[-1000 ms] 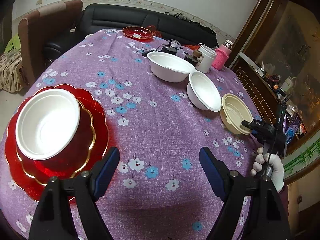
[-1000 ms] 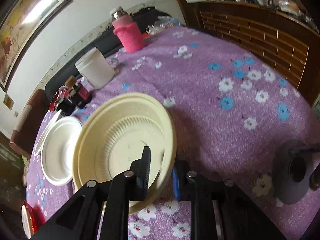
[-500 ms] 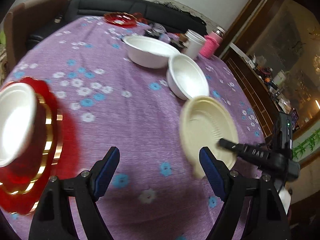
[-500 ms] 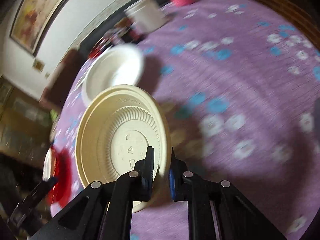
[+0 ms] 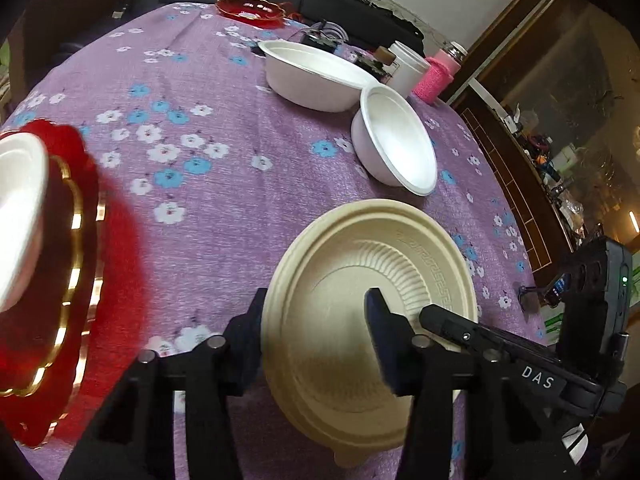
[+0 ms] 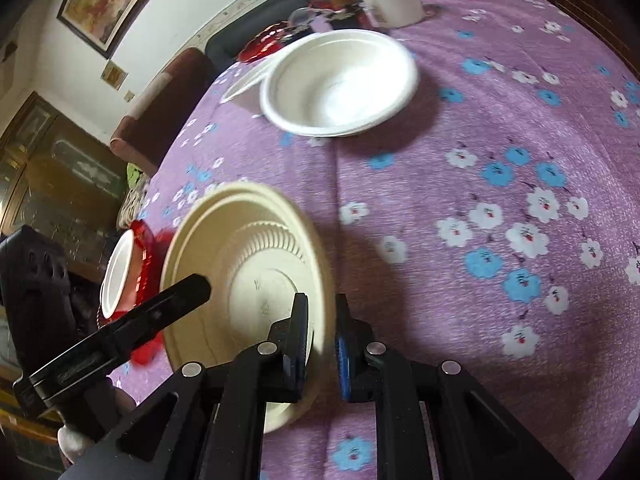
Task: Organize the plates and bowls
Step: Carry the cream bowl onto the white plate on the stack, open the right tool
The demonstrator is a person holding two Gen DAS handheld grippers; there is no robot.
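A cream ribbed bowl [image 5: 360, 280] hangs tilted over the purple flowered tablecloth [image 5: 224, 200]. My right gripper [image 6: 322, 344] is shut on its near rim, and its finger [image 5: 452, 324] shows in the left wrist view too. My left gripper [image 5: 316, 332] is closing around the bowl's other side, one finger outside the rim and one inside, with a gap still at the pads. A finger [image 6: 184, 292] of it lies across the cream bowl [image 6: 248, 248]. At the left, a white bowl [image 5: 16, 208] sits on a red gold-trimmed plate [image 5: 84, 264].
Two white bowls [image 5: 316, 76] [image 5: 400, 148] stand farther back, one of them [image 6: 340, 80] also in the right wrist view. Behind them are a small red dish [image 5: 250, 8], a white jar [image 5: 406, 68] and a pink-sleeved bottle [image 5: 438, 76]. A dark sofa lies beyond the table.
My right gripper carried the cream bowl across the table toward the left gripper. The left gripper's jaws narrowed around the bowl's rim, and the red plate slid to the view's left edge.
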